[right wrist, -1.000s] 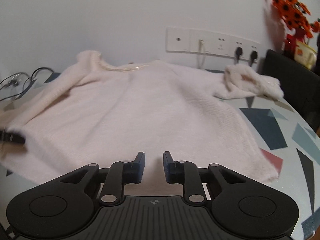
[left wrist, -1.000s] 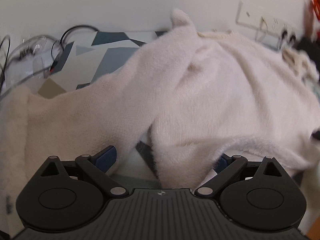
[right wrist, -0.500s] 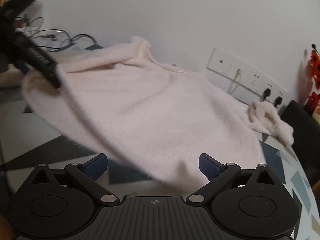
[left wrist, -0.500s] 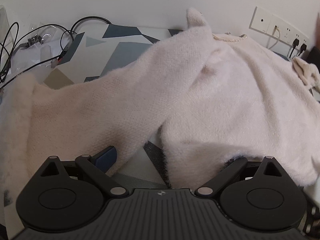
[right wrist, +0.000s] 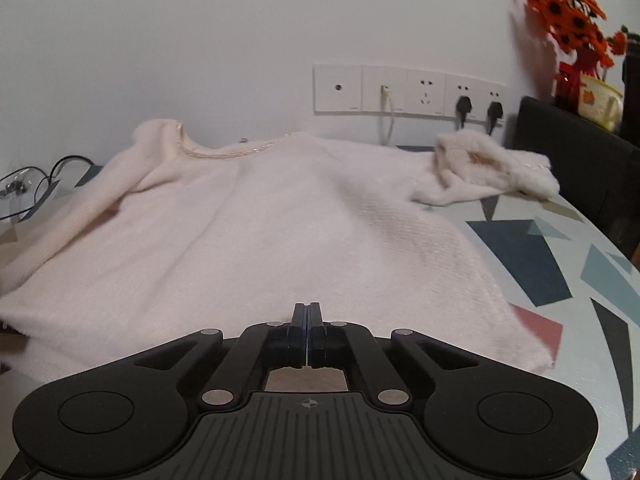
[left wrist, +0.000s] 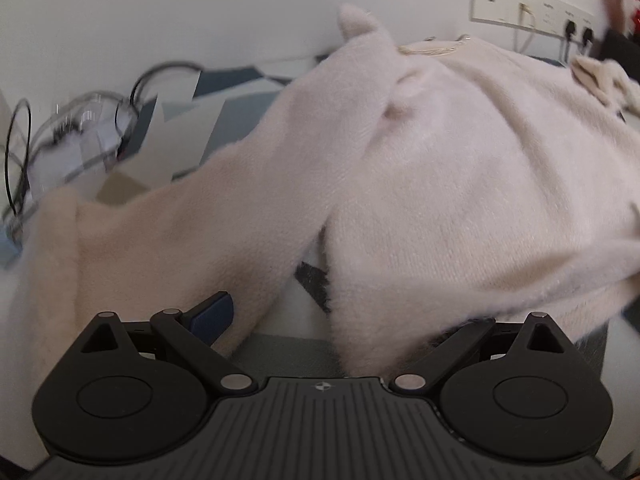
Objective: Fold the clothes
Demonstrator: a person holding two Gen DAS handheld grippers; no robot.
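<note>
My right tool (right wrist: 307, 312) is pinched together, empty (left tool (left wrist: 344, 320) apart); the fluffy sweater (right wrist: 280, 220) may bunch.

Right gripper (right wrist: 307, 334) jaws swung wide, now closed together

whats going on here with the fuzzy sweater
A person is folding a cream sweater spread on a patterned table, a claw in each hand. The right claw is shut at the sweater's near hem; whether it pinches fabric is unclear. The left claw stands open with the hem's corner draped between its fingers. No fold is made yet.
</note>
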